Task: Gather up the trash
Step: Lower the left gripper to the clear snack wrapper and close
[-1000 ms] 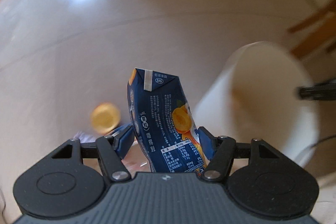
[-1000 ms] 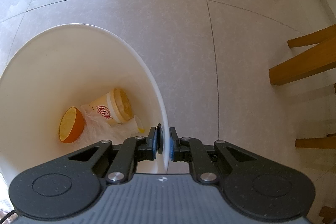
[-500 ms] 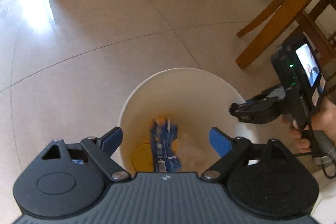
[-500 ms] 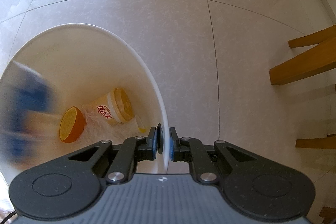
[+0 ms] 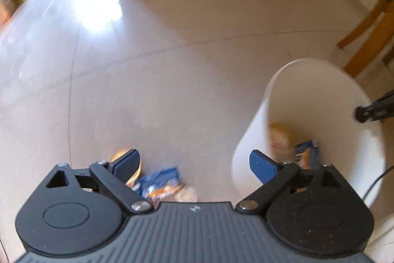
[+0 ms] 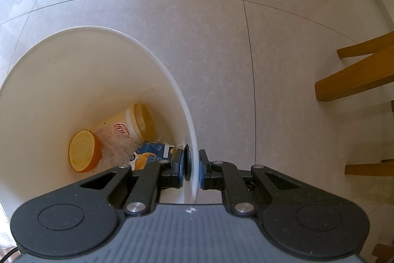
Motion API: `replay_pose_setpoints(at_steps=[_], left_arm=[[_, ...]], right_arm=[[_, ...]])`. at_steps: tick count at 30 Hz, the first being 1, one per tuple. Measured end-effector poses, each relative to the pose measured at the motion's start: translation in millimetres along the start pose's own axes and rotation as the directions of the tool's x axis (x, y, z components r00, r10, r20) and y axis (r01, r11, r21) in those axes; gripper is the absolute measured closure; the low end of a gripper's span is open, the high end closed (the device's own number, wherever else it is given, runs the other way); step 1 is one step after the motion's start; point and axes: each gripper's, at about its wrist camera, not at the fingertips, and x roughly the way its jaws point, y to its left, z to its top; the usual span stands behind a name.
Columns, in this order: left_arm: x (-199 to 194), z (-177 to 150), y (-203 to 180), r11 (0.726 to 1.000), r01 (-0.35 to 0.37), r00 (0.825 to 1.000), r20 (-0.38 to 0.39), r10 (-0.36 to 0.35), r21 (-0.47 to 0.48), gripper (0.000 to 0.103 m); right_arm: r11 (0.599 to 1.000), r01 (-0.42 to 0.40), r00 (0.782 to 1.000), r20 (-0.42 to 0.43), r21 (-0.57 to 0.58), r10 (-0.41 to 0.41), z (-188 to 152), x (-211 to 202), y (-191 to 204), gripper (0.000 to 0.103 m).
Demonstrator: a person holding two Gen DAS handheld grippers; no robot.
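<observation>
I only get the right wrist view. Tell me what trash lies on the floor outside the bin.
Observer: The left wrist view shows a blue wrapper lying on the floor beside the white bin.
Operator: Report the left tongs.
Observer: The left tongs point down toward that wrapper. Their jaws are opening and grip nothing.
Operator: List anything else down there.
Observer: An orange round piece lies next to the wrapper, partly hidden by the tongs. It is too blurred to identify.
</observation>
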Motion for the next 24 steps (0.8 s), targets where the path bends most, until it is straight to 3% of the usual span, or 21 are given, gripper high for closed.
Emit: replay_pose_setpoints(at_steps=[5, 9, 16, 20, 24], left_arm=[[37.5, -39.6, 44.8, 0.972, -0.036, 0.996, -0.089, 0.015, -0.234, 0.007], [69.0, -72.6, 81.3, 0.909, -0.121, 0.982, -0.184, 0.051, -0.398, 0.007], [122.8, -114.8, 97.3, 0.850, -0.231, 0.949, -0.302, 0.090, -0.473, 0.007], [145.4, -130.2, 108.1, 0.777, -0.291, 0.931, -0.351, 0.096, -0.559, 0.007], [158.7, -144.0, 121.2, 0.690, -0.329, 0.927, -0.361, 0.105, -0.645, 0.007]], right_arm=[[1.000, 0.000, 1.000, -0.001, 0.003, 0.000, 1.0, -0.2, -0.7, 0.089], [1.000, 0.003, 1.000, 0.001, 0.000, -0.003, 0.4, -0.2, -0.5, 0.089], [1.000, 0.007, 1.000, 0.004, -0.002, -0.007, -1.2, 0.6, 0.7, 0.089], [1.000, 0.012, 1.000, 0.005, -0.004, -0.012, -1.8, 0.5, 1.9, 0.089], [1.000, 0.017, 1.000, 0.008, -0.009, -0.017, -2.5, 0.5, 3.8, 0.088]])
